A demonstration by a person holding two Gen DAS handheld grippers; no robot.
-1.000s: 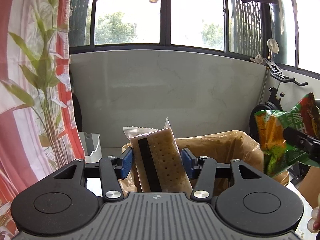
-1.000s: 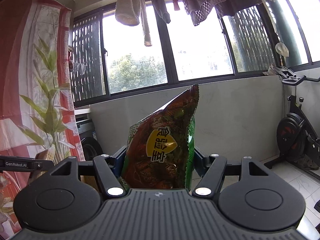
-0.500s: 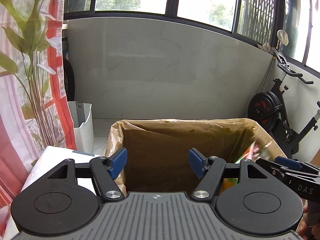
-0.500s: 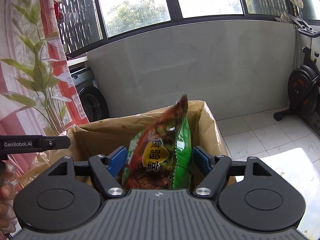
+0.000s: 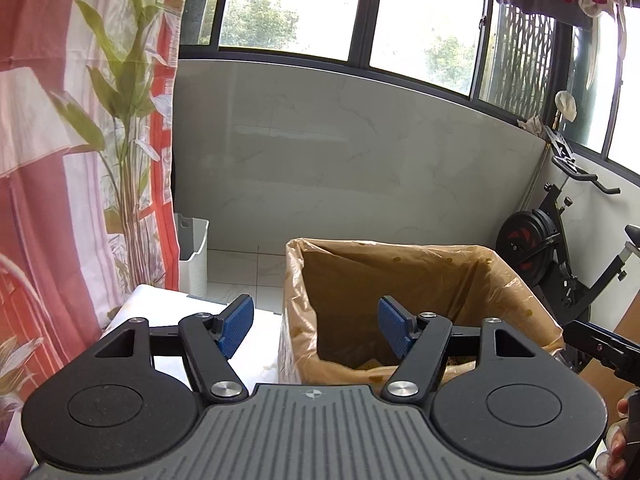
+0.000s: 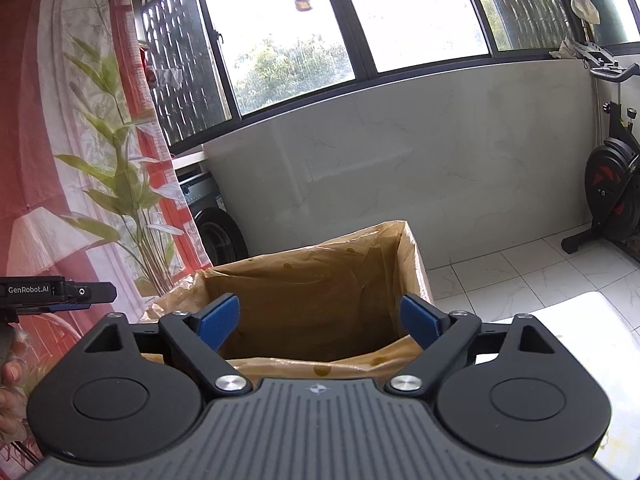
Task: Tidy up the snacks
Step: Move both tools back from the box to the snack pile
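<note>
A cardboard box lined with a brown plastic bag (image 5: 400, 276) stands in front of both grippers; it also shows in the right wrist view (image 6: 320, 280). My left gripper (image 5: 316, 330) is open and empty, over the box's left near corner. My right gripper (image 6: 320, 320) is open and empty, above the box's near rim. A little yellowish packaging (image 5: 372, 364) shows deep in the box; the other snacks are hidden. The right gripper's tip (image 5: 600, 348) shows at the left view's right edge; the left gripper's tip (image 6: 60, 292) at the right view's left edge.
A white table surface (image 5: 160, 304) lies left of the box and also right of it (image 6: 580, 320). A red and white plant-print curtain (image 5: 60, 160) hangs at left. A white bin (image 5: 194, 256) and an exercise bike (image 5: 560, 248) stand on the tiled floor.
The left gripper let go of the cracker packet and the right gripper let go of the green and red snack bag over the box. Both now stand open and empty.
</note>
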